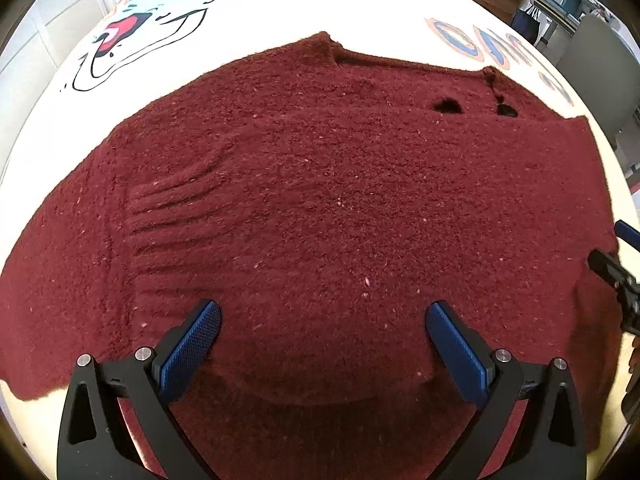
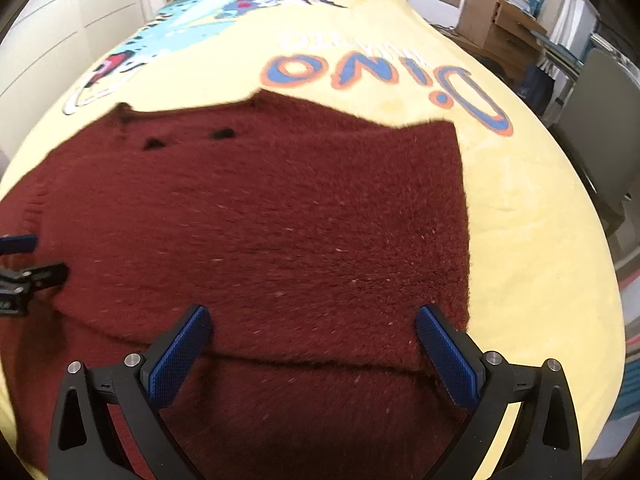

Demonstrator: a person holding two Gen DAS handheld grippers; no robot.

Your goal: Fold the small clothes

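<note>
A fuzzy dark red sweater point(image 1: 320, 200) lies spread on a pale yellow printed blanket point(image 1: 280, 8); in the right wrist view the sweater point(image 2: 280, 220) fills the middle, with its near part doubled over into a fold edge. Two small dark buttons sit near its far edge. My left gripper point(image 1: 323, 320) hovers open over the near part of the sweater, nothing between its blue pads. My right gripper point(image 2: 313, 322) is open too, over the fold edge near the sweater's right side. Each gripper shows at the edge of the other's view.
The yellow blanket point(image 2: 540, 240) carries a cartoon print and large blue-and-orange lettering point(image 2: 380, 68). Cardboard boxes point(image 2: 500, 24) and a grey chair point(image 2: 600, 120) stand beyond the bed's right side. White cabinet doors point(image 2: 48, 32) are on the left.
</note>
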